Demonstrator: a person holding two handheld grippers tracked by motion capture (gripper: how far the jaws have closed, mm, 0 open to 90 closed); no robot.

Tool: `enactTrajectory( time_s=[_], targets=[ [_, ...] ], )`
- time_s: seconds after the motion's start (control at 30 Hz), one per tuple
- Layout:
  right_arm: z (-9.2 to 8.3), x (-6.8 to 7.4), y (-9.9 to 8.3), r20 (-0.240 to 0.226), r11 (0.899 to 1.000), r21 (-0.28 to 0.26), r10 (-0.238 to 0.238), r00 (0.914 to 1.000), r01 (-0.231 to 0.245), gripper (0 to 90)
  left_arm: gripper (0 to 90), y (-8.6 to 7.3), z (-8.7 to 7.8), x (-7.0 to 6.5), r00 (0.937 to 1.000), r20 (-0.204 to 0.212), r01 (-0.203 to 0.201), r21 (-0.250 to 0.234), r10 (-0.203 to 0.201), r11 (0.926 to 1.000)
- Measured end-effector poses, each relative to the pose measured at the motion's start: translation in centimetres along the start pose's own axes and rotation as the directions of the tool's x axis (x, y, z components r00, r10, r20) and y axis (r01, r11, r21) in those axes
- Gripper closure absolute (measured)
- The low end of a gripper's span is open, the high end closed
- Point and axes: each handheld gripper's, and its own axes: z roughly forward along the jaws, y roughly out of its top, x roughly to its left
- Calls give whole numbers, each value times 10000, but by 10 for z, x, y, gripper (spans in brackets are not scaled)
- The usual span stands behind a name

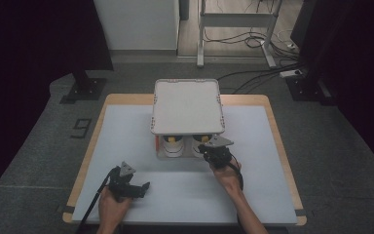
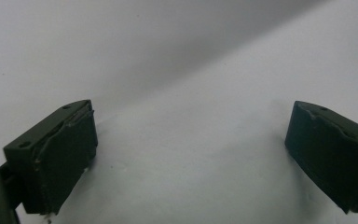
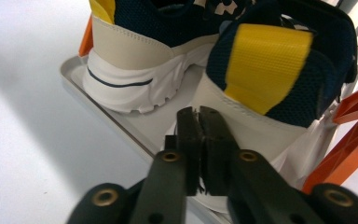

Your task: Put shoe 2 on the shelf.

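Note:
Two sneakers, cream and navy with yellow heel tabs, stand heel-out on the lower shelf of a small rack: the left shoe (image 3: 130, 51) (image 1: 173, 144) and the right shoe (image 3: 270, 65) (image 1: 200, 140). My right gripper (image 3: 199, 114) (image 1: 207, 148) is at the right shoe's cream heel, jaws pressed together with nothing visible between them. My left gripper (image 2: 189, 158) (image 1: 145, 187) lies low over the white table mat at the front left, jaws wide apart and empty.
The rack has a flat grey-white top panel (image 1: 187, 105) that covers most of the shoes, a pale bottom tray (image 3: 121, 126) and orange side struts (image 3: 354, 135). A white mat (image 1: 185, 195) covers the wooden table. Beyond the table, cables and stand legs lie on the floor.

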Motion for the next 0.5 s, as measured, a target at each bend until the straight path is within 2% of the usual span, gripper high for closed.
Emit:
enactTrajectory(
  time_s=[0.27, 0.4, 0.5],
  targets=[
    [-15, 4, -6, -567, 10000, -2, -3, 9984, 3, 689, 22, 0, 0, 0, 10000, 6, -17, 11, 17, 10000],
    [-29, 2, -9, -796, 9996, -5, 274, 9965, -276, 583, 22, 0, 0, 0, 10000, -2, -6, 0, 6, 10000],
    [-42, -1, -10, -802, 9995, 110, 316, 9963, -308, 477, 22, 0, 0, 0, 10000, -4, -6, -2, 6, 10000]
  ],
)
